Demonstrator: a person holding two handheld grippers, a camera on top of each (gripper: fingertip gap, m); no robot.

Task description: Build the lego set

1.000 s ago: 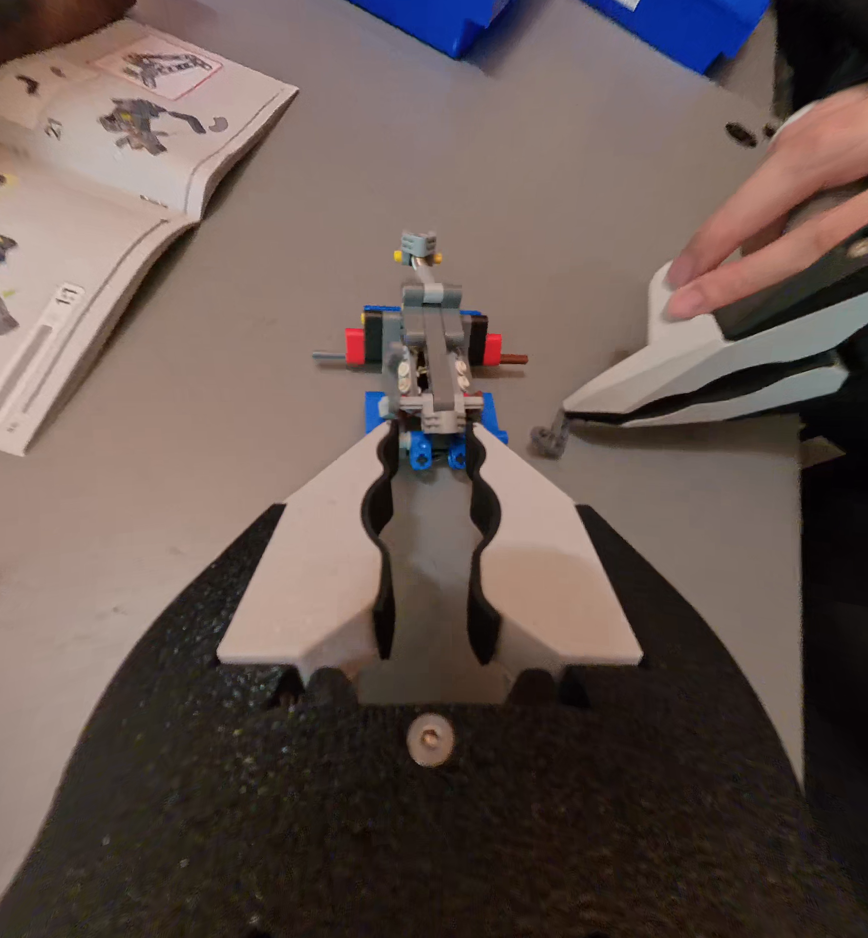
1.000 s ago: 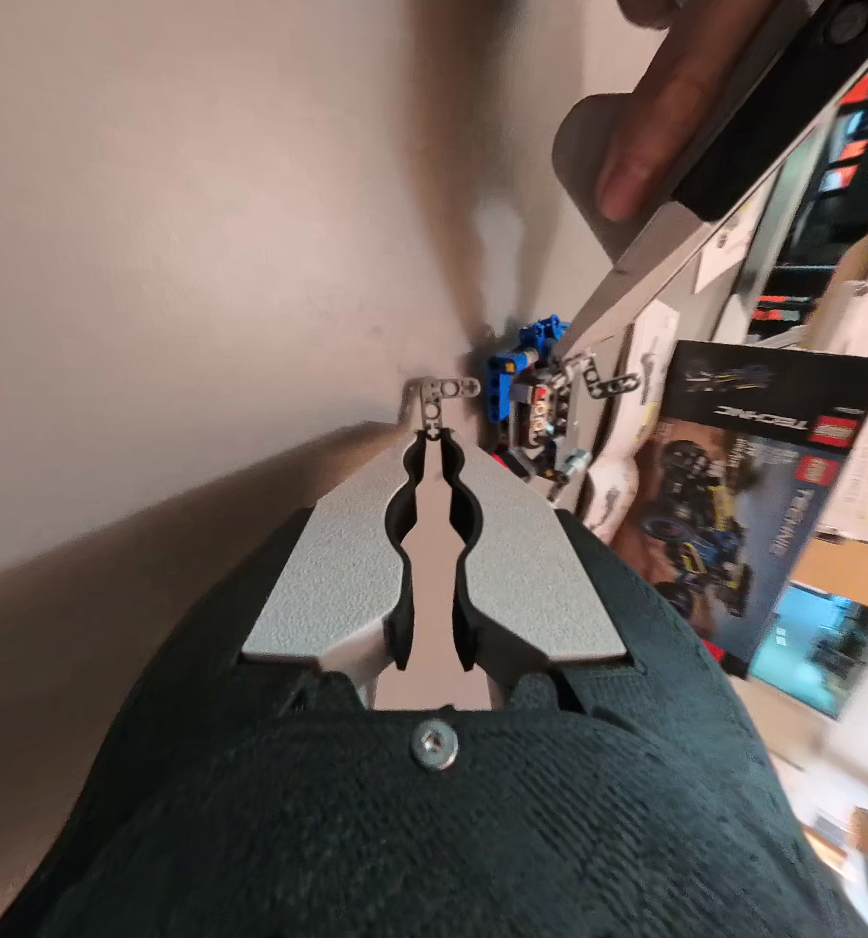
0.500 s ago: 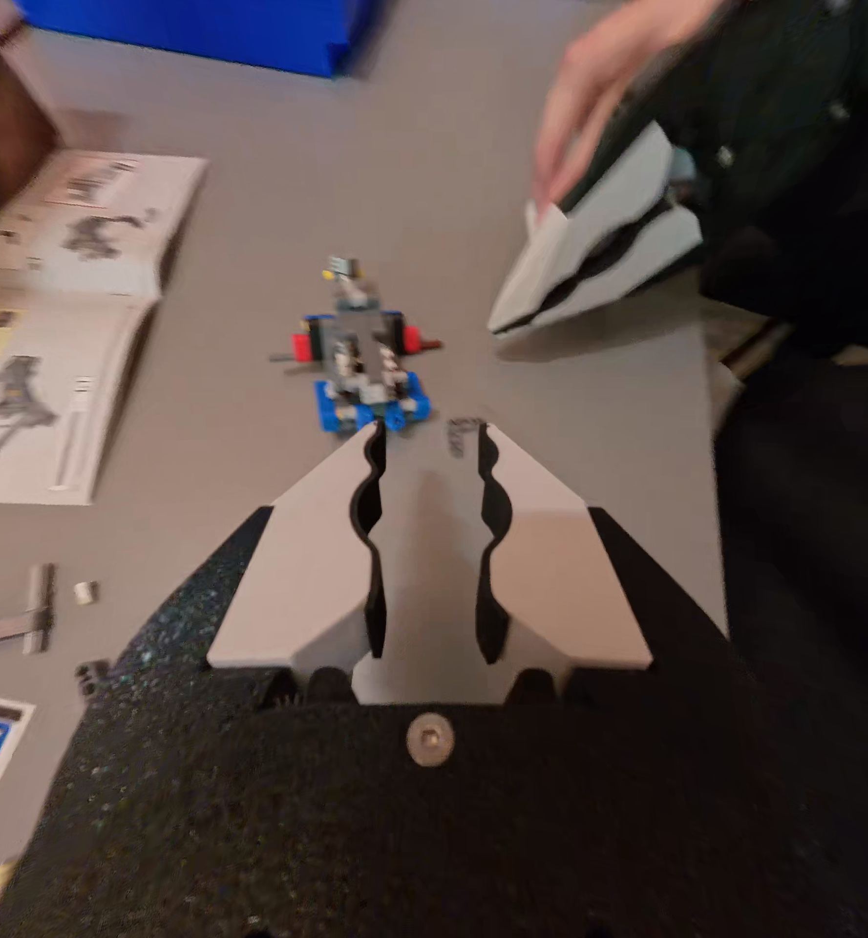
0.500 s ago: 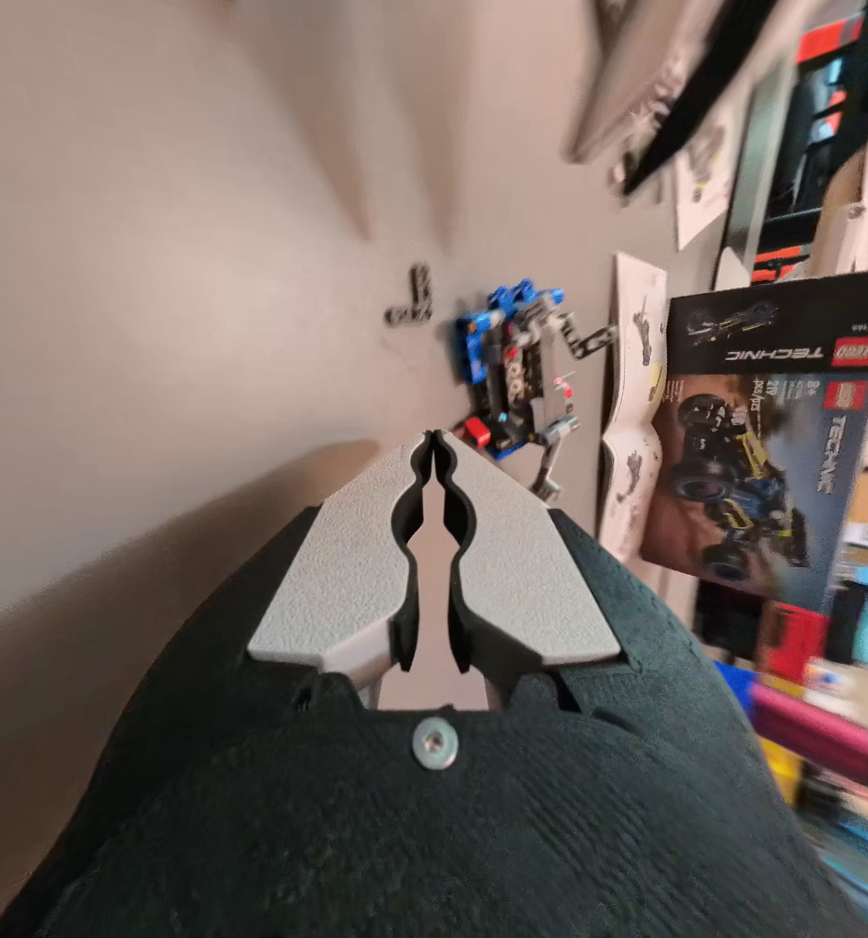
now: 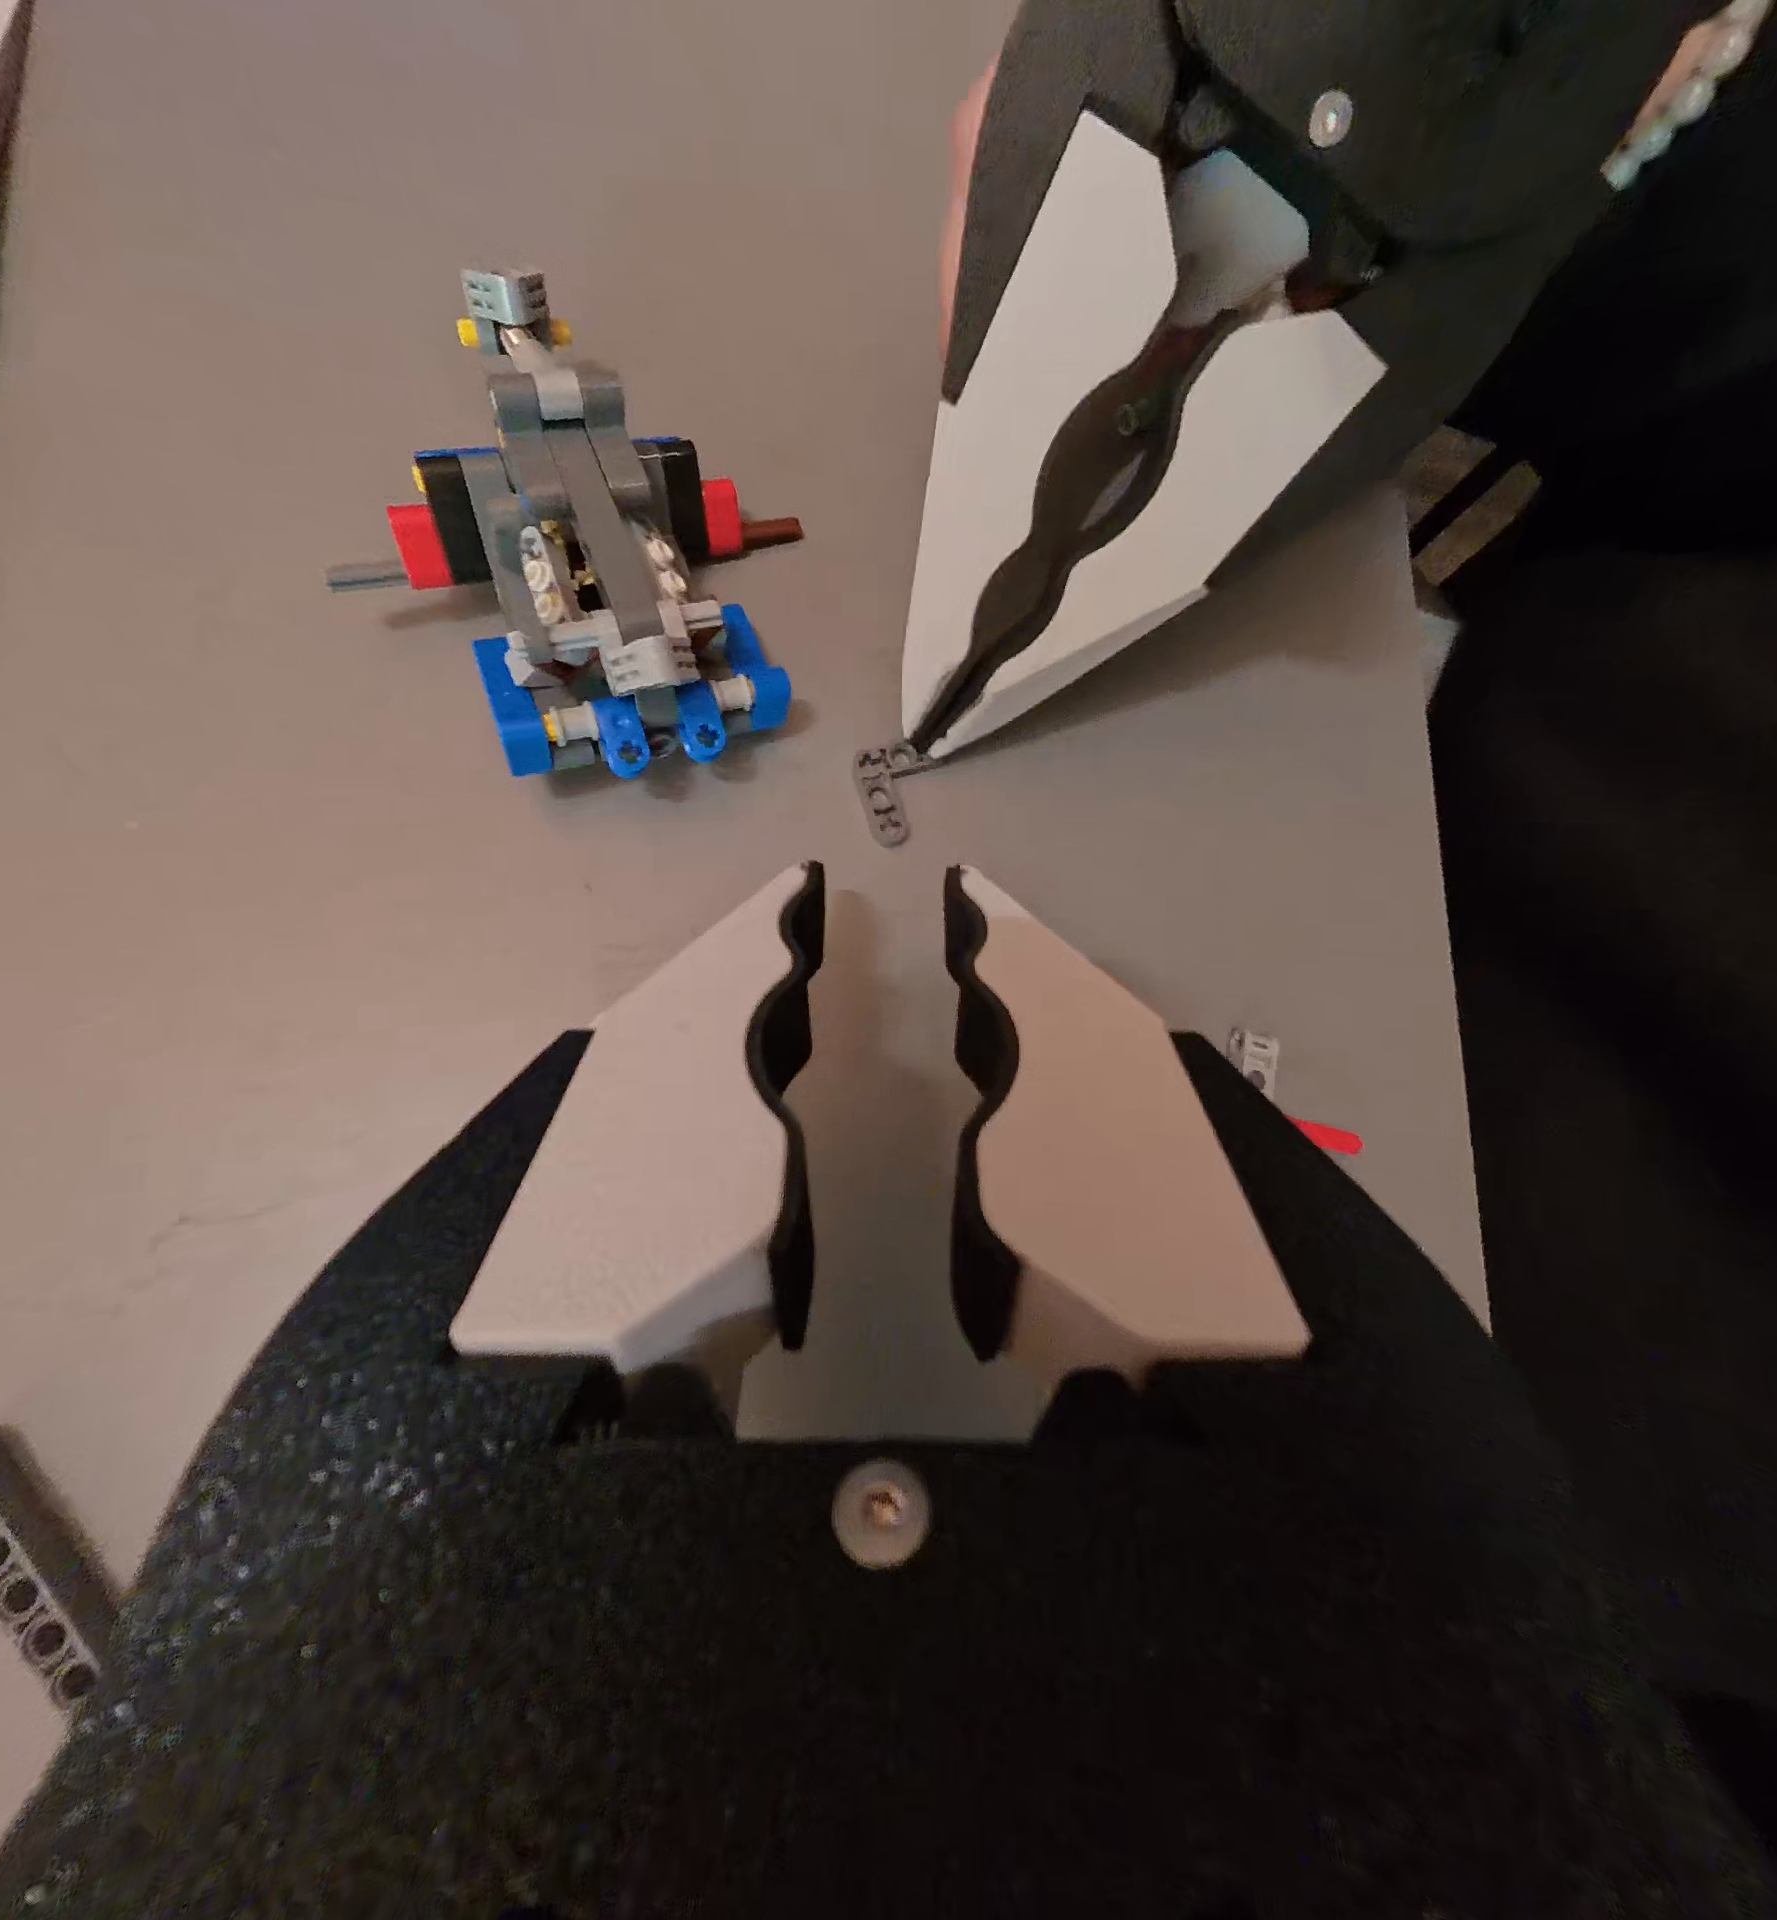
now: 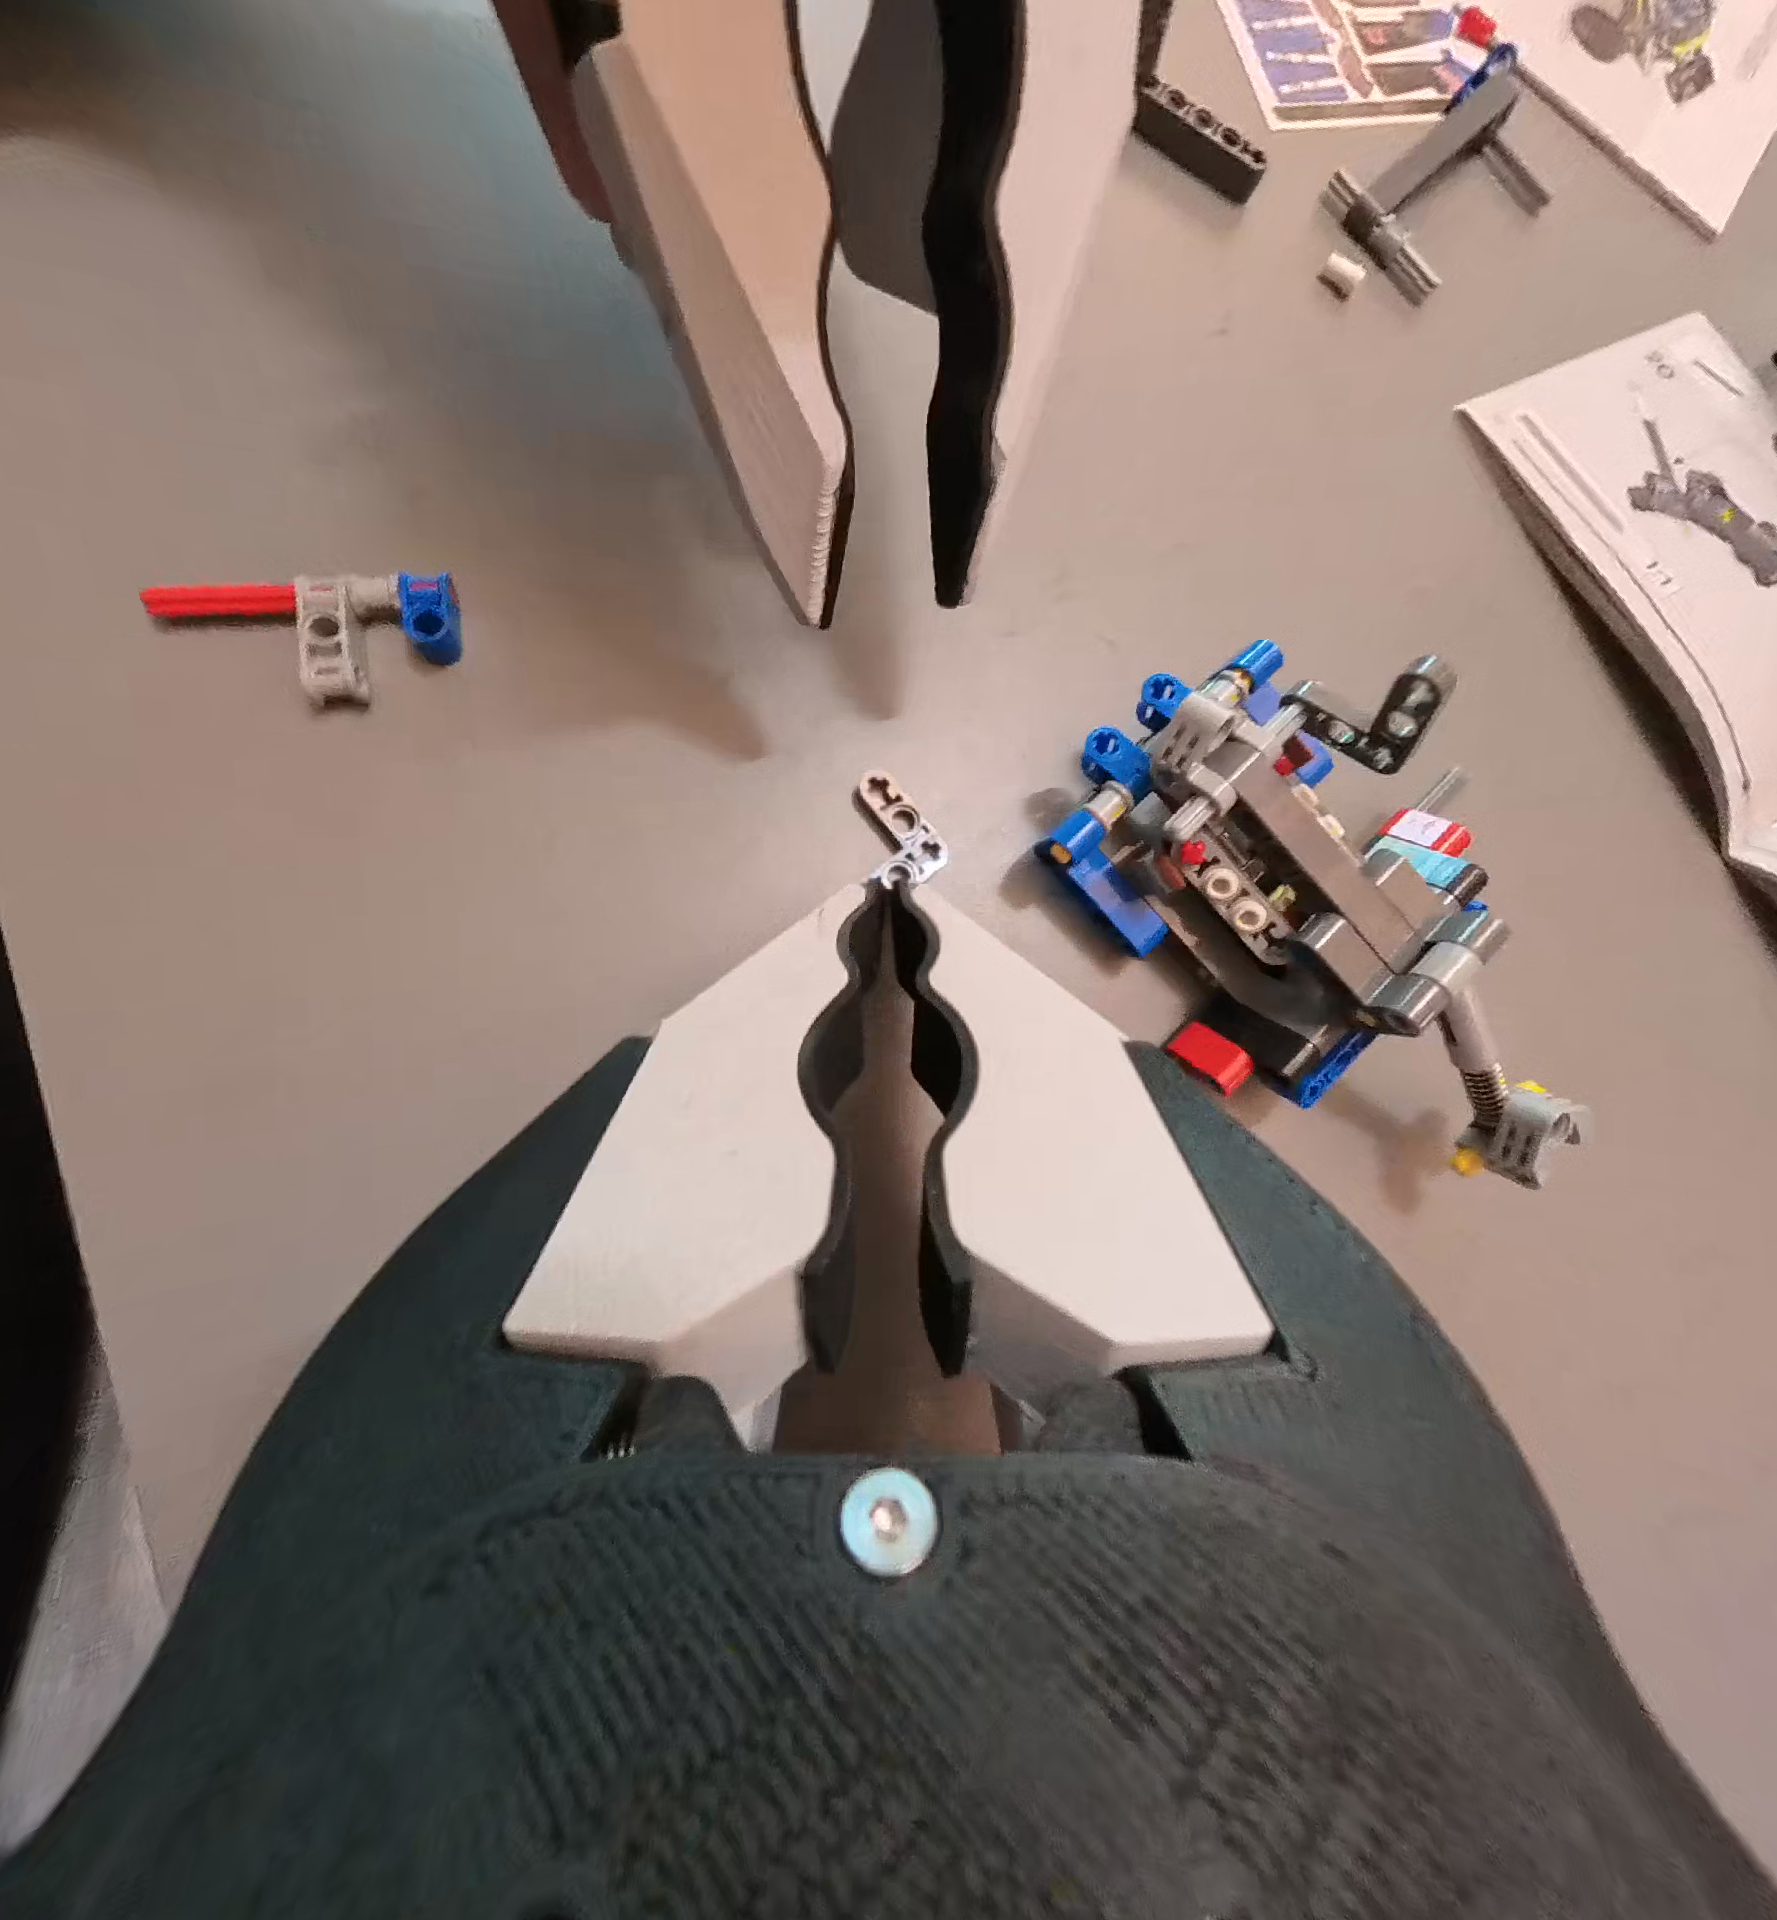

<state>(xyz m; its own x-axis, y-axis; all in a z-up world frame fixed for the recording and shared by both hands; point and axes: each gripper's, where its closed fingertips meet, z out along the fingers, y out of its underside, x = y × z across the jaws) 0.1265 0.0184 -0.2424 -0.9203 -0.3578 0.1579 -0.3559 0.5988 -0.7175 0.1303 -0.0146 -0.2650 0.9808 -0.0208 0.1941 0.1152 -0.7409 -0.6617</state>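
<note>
RIGHT CLAW: clamped on grey L-shaped beam, centre frame.
LEFT CLAW: apart, bare, just below beam.
NEARBY: brick model, counter.

brick model on table | L-shaped beam just left of model, at right gripper tips | left gripper beyond beam | booklet right of model | small axle assembly far left of model
</note>
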